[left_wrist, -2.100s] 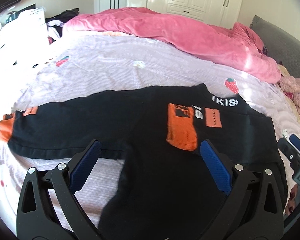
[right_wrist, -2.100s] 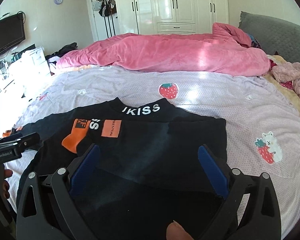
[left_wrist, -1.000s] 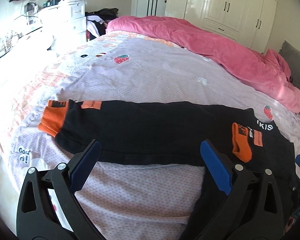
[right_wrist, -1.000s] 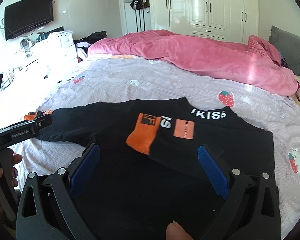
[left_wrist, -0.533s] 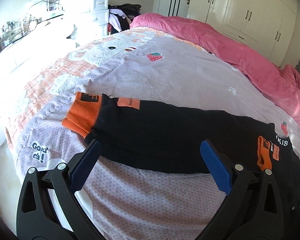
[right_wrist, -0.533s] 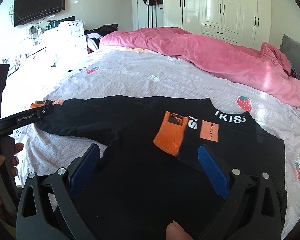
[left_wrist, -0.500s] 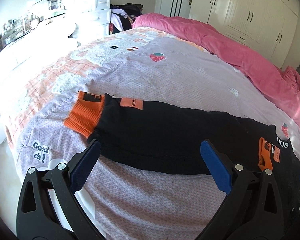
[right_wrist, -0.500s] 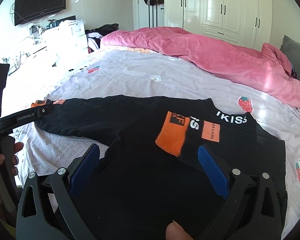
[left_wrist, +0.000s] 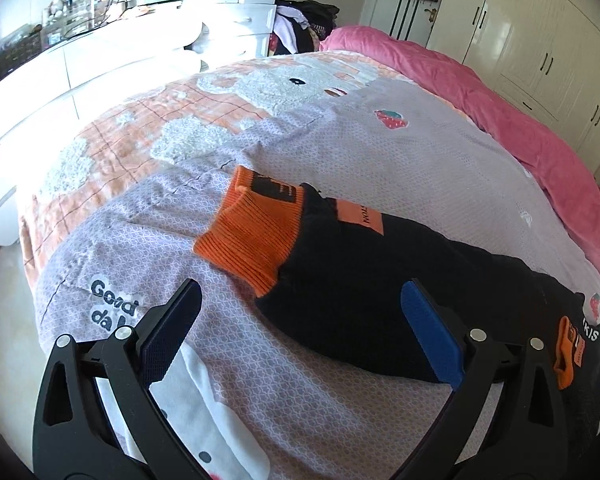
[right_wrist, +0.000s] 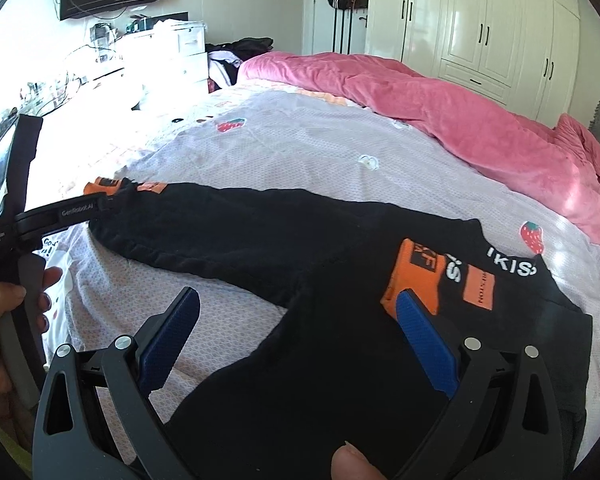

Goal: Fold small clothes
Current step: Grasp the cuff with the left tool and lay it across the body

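A small black sweatshirt (right_wrist: pixel 340 360) with orange cuffs lies flat on the bed. Its left sleeve (left_wrist: pixel 380 292) stretches out to the left and ends in an orange ribbed cuff (left_wrist: pixel 252 236). The other sleeve is folded over the chest, with its orange cuff (right_wrist: pixel 418 280) beside the white collar lettering (right_wrist: pixel 512 266). My left gripper (left_wrist: pixel 300 320) hovers open just short of the outstretched cuff, holding nothing. Over the sweatshirt's body my right gripper (right_wrist: pixel 296 320) is open and empty. In the right wrist view the left gripper's body (right_wrist: pixel 60 212) shows above the far cuff, held by a hand (right_wrist: pixel 4 320).
A lilac sheet (right_wrist: pixel 320 152) with strawberry prints covers the bed. A pink duvet (right_wrist: pixel 440 100) is heaped along the far side. White drawers (left_wrist: pixel 236 4) and a desk stand past the bed's left edge (left_wrist: pixel 28 272). White wardrobes (right_wrist: pixel 480 20) line the back wall.
My left gripper has swung left along the outstretched sleeve and come close to its orange cuff. My right gripper has turned left, so the sweatshirt sits further right. Both stayed open.
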The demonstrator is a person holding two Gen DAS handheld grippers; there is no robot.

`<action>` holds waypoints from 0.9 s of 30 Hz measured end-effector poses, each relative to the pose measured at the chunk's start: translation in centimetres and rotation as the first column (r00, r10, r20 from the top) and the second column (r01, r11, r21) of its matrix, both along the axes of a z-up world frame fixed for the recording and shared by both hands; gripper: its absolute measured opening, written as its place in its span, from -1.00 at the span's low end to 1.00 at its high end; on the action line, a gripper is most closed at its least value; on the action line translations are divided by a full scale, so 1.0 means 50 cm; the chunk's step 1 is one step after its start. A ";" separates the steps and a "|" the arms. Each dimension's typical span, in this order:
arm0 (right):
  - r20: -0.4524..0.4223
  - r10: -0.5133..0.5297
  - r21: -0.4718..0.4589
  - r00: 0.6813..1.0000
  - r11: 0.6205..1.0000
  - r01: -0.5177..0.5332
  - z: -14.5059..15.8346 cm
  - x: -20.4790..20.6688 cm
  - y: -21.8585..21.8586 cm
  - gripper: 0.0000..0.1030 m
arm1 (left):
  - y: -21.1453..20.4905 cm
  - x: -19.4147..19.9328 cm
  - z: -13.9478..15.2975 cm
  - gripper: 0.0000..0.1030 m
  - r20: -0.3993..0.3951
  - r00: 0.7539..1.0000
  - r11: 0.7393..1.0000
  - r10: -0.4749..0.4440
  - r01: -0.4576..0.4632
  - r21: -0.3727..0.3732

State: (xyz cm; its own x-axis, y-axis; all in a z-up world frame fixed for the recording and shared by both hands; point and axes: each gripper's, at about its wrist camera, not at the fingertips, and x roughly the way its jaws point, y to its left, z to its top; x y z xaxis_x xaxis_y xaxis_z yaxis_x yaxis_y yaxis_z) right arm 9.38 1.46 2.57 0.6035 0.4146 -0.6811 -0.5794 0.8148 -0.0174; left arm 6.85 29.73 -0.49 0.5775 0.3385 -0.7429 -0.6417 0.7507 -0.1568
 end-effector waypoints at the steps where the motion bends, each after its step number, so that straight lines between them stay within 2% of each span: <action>1: -0.005 0.003 -0.001 1.000 1.000 -0.003 -0.004 -0.001 0.004 0.90 | 0.002 0.001 0.000 0.82 0.009 1.000 1.000 0.008 -0.008 0.013; 5: -0.025 0.009 -0.010 1.000 1.000 -0.009 -0.025 0.000 0.013 0.90 | 0.024 0.011 -0.009 0.82 0.044 0.998 0.999 0.040 -0.040 -0.006; 7: -0.036 0.001 -0.016 0.999 1.000 -0.001 -0.035 0.003 0.010 0.90 | 0.031 0.018 -0.012 0.81 0.040 0.997 0.998 0.065 -0.065 0.011; 9: -0.042 -0.009 -0.019 0.999 1.000 0.009 -0.040 0.006 0.004 0.90 | 0.039 0.028 -0.019 0.71 0.026 0.995 0.995 0.092 -0.093 0.027; 11: -0.050 -0.024 -0.017 0.998 1.000 0.023 -0.043 0.011 -0.006 0.90 | 0.047 0.040 -0.030 0.38 0.016 0.994 0.994 0.108 -0.109 0.017; 14: -0.060 -0.050 -0.011 0.997 0.999 0.049 -0.046 0.017 -0.025 0.90 | 0.048 0.054 -0.027 -0.46 0.027 0.994 0.994 0.107 -0.108 0.023; 16: -0.067 -0.069 -0.003 0.995 0.998 0.069 -0.048 0.022 -0.040 0.90 | 0.036 0.058 -0.017 -0.84 0.060 0.995 0.996 0.083 -0.084 0.019; 18: -0.076 -0.090 0.011 0.993 0.996 0.091 -0.049 0.025 -0.058 0.90 | 0.015 0.058 0.002 -0.84 0.117 0.992 0.999 0.045 -0.047 0.017; 21: -0.097 -0.141 0.037 0.985 0.989 0.146 -0.055 0.030 -0.098 0.90 | -0.018 0.054 0.040 -0.86 0.224 0.974 0.999 -0.032 0.034 -0.005; 27: -0.169 -0.269 0.064 0.948 0.957 0.283 -0.079 0.048 -0.199 0.90 | -0.111 0.063 0.088 -0.86 0.311 0.931 0.979 -0.192 0.206 -0.011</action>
